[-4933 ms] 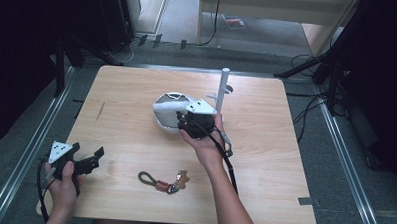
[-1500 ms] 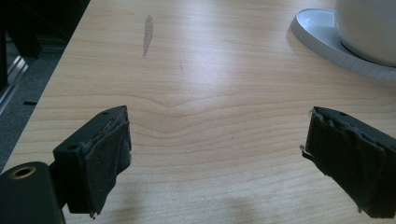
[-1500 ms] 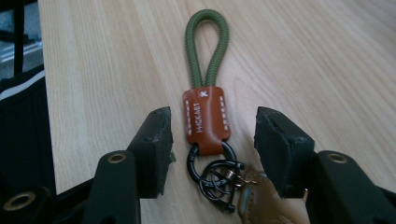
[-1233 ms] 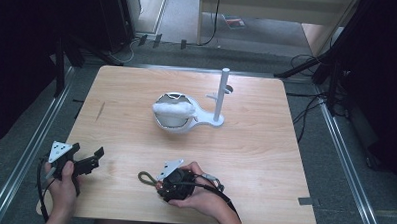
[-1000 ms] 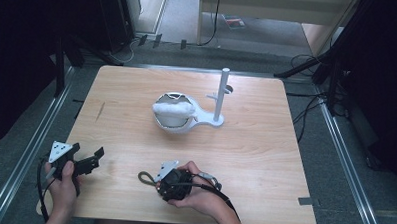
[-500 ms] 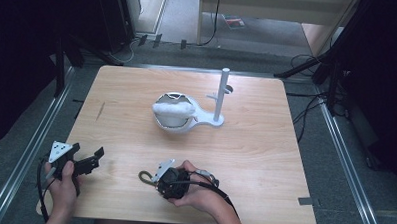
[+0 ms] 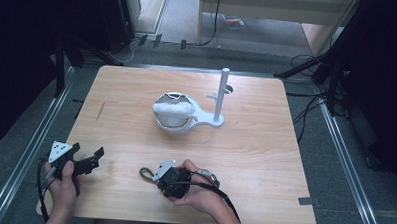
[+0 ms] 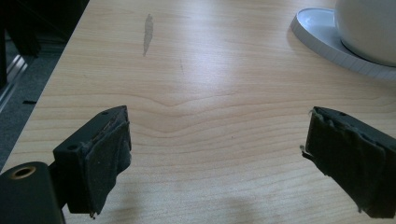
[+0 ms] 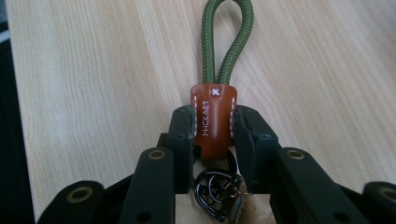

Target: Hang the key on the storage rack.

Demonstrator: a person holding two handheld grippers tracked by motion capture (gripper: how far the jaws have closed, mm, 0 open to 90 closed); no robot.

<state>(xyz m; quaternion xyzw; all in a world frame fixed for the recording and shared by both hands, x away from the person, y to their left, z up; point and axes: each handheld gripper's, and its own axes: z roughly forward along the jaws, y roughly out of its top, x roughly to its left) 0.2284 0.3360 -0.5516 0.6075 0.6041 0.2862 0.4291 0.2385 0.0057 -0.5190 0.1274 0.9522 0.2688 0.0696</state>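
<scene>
Now the right gripper [image 9: 215, 135] has just been closing its jaws, and they clamp the brown leather tab of the one keychain [image 9: 214, 119], lying at the near middle of the worktop [image 7: 265, 154]; lifting and carrying it, probably to the single white stand [image 7: 220, 95] farther off, seems left. The left gripper [image 8: 217, 158], jaws wide apart, holds nothing at the near left.
</scene>
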